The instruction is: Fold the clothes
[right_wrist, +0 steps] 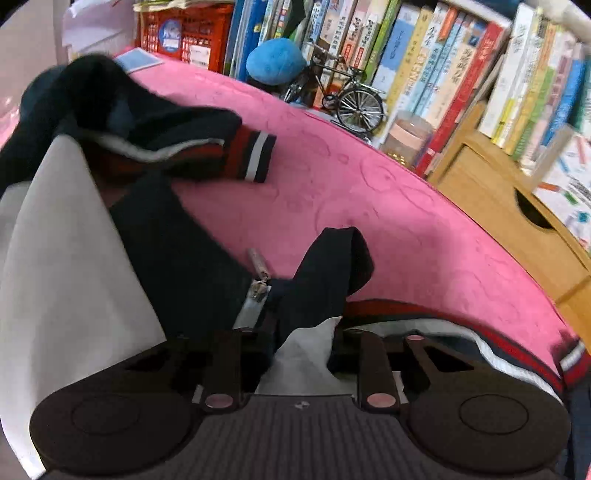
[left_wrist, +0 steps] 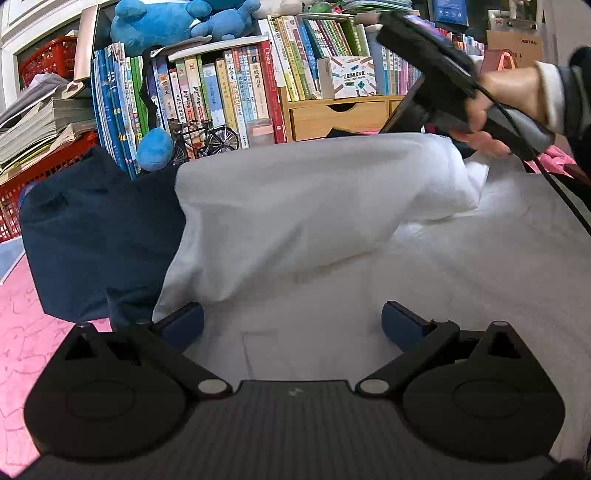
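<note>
A navy jacket (left_wrist: 92, 229) lies on the pink cover with its white lining (left_wrist: 314, 203) turned up. My left gripper (left_wrist: 291, 319) hovers open low over the lining, with nothing between its blue pads (left_wrist: 184, 321). A person's hand (left_wrist: 513, 96) holds the right gripper at the far side of the garment. In the right wrist view my right gripper (right_wrist: 304, 328) is shut on a fold of navy fabric and white lining beside the zipper pull (right_wrist: 258, 273). A sleeve with a red, white and navy striped cuff (right_wrist: 251, 155) lies farther off, and the striped hem (right_wrist: 517, 347) runs to the right.
The pink table cover (right_wrist: 369, 192) is backed by a row of books (left_wrist: 229, 85). A blue plush toy (right_wrist: 275, 61), a model bicycle (right_wrist: 351, 99), a wooden drawer box (right_wrist: 498, 206) and a red crate (right_wrist: 184, 33) stand along the back edge.
</note>
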`<state>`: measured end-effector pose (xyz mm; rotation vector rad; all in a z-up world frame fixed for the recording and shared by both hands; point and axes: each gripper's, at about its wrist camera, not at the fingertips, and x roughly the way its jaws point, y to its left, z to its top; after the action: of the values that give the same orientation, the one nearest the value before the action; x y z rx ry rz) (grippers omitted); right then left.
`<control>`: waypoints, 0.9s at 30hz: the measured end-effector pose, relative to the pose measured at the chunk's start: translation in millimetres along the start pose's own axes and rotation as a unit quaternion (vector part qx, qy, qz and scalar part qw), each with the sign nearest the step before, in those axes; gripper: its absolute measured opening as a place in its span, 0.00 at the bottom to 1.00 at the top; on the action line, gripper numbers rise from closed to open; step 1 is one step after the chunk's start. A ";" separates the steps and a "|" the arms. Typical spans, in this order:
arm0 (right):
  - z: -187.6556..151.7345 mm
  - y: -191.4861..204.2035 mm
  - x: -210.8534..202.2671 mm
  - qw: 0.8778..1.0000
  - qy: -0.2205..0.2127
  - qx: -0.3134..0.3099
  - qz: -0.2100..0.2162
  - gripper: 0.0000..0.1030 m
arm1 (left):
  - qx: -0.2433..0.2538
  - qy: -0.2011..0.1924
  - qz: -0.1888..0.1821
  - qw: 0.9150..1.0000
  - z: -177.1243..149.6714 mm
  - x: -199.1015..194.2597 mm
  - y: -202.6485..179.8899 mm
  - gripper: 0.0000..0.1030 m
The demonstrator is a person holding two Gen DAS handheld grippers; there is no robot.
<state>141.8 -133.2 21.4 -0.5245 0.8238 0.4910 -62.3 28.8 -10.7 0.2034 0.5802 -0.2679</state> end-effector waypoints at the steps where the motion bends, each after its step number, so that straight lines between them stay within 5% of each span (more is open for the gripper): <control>1: -1.9 1.8 -5.8 1.000 -0.015 0.002 -0.014 0.17 | -0.001 0.000 0.000 1.000 -0.1 0.3 -0.3 1.00; 3: -5.2 4.9 -18.4 0.998 -0.049 0.006 -0.043 0.16 | -0.001 0.001 0.001 1.000 -0.2 0.8 -1.0 1.00; 5: 0.2 -0.2 -44.3 0.986 -0.144 0.023 -0.080 0.15 | -0.001 0.001 0.003 1.000 -0.5 1.3 -1.5 1.00; 10: 1.7 -17.4 -97.2 0.910 -0.348 0.077 -0.212 0.17 | 0.011 -0.004 0.010 1.000 -1.6 1.2 -5.5 1.00; 14: 8.8 -44.6 -51.5 0.929 -0.265 0.093 -0.241 0.37 | 0.014 -0.006 0.011 1.000 -2.0 1.6 -6.4 1.00; 16: 13.6 -59.5 -16.3 0.957 -0.130 0.127 -0.225 0.53 | 0.012 -0.005 0.009 1.000 -2.3 2.2 -5.3 1.00; 18: 14.5 -72.2 5.5 0.964 -0.027 0.172 -0.201 0.59 | 0.008 -0.003 0.005 1.000 -2.2 3.2 -3.7 1.00; 20: 15.5 -67.1 -10.6 0.959 -0.058 0.195 -0.197 0.74 | 0.006 -0.003 0.003 1.000 -2.3 3.5 -2.4 1.00; 22: 27.8 -52.0 -27.5 0.960 -0.103 0.187 -0.180 1.00 | 0.007 -0.003 0.001 1.000 -3.1 3.5 -1.3 1.00; 25: 63.3 -30.7 -26.2 0.980 -0.102 0.151 -0.082 1.00 | 0.009 -0.005 0.002 1.000 -4.9 2.8 -0.8 1.00; 27: 85.1 -15.7 2.9 0.985 -0.063 0.150 -0.056 1.00 | 0.010 -0.007 0.004 1.000 -5.8 2.2 -0.7 1.00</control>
<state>199.9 -92.9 71.3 -0.2562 0.7257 0.2862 -63.7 29.2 -16.8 0.2237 0.5626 -0.2677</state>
